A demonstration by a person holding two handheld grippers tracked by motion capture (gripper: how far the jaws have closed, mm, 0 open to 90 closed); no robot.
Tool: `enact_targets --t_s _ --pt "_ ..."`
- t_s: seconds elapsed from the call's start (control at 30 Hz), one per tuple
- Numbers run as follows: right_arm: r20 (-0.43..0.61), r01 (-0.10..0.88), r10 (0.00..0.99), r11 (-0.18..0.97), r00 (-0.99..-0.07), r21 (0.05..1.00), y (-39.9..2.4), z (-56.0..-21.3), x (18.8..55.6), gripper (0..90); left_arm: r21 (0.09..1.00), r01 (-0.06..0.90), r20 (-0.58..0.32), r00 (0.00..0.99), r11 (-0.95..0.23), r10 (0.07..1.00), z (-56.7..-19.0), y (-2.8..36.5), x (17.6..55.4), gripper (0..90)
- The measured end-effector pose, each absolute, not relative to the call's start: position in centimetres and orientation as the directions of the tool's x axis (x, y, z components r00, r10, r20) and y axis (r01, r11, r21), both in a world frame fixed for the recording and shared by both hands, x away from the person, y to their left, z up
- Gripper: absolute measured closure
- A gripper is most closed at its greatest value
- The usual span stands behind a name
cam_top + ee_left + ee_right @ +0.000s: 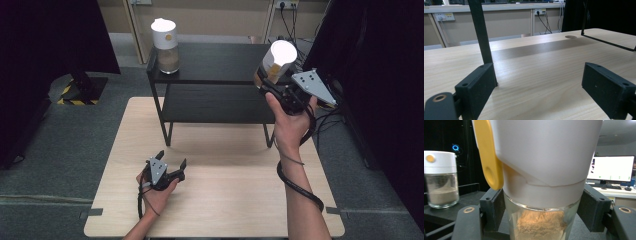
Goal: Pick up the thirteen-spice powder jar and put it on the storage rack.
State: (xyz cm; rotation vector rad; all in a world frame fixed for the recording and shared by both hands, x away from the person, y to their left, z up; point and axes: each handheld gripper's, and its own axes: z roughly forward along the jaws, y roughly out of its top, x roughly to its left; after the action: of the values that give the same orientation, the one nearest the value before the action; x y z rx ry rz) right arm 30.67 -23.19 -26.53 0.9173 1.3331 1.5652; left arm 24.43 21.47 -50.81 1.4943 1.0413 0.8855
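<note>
A white-lidded glass jar of brown powder is clamped, tilted, by the raised right gripper; the left gripper is rested on the wooden worktop, jaws apart.

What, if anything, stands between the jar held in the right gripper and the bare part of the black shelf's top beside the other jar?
Nothing visible does. The right gripper holds the jar above the right end of the shelf. The other jar stands at the far left end, well apart, with bare shelf top between them.
</note>
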Motion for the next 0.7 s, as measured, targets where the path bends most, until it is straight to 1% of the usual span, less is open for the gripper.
enact_targets --t_s 0.7 --pt "0.002 -0.087 0.956 -0.028 -0.293 0.996 -22.2 -23.2 34.9 30.9 0.987 0.152 0.002 0.349 -0.058 0.937 -50.8 21.5 24.5 11.5"
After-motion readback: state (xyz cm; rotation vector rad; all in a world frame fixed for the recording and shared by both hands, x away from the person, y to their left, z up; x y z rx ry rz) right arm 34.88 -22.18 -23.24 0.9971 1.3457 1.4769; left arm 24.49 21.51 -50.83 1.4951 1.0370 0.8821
